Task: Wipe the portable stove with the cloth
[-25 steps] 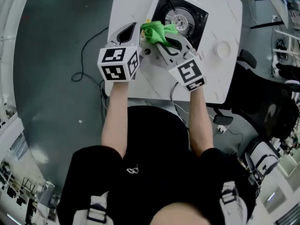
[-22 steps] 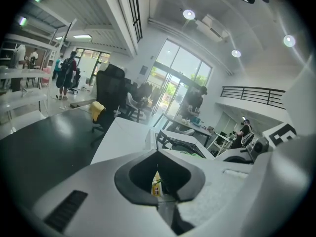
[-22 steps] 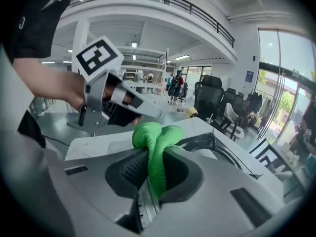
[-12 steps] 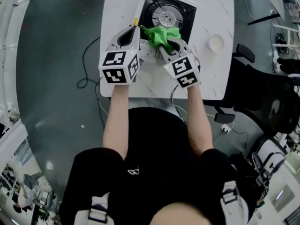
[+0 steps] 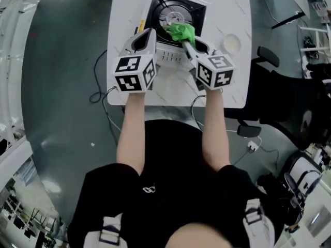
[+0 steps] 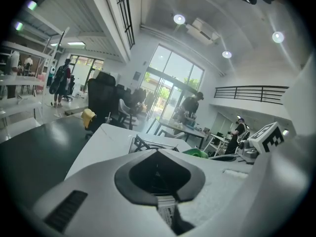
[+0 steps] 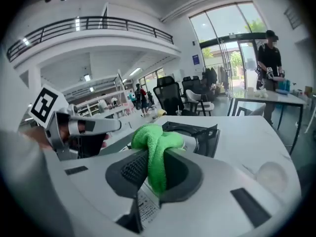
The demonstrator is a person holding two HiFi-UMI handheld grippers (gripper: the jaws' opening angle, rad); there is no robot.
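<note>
White worktop (image 5: 227,14) carries the portable stove (image 5: 156,9), black top up. My left tool (image 5: 145,37) is at the stove's near left corner, jaws together with nothing between them. My right tool (image 5: 187,43) is clamped on the green cloth (image 5: 180,31), bunched on the stove top beside the burner.

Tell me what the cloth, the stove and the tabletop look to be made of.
Cloth: soft, nubby green fabric, likely microfibre; it bunches and folds.
Stove: dark black top in a white casing, probably enamelled or painted metal, judging by the smooth faces.
Tabletop: white with grey veins, marble or a marble-look laminate; cannot tell which.
</note>
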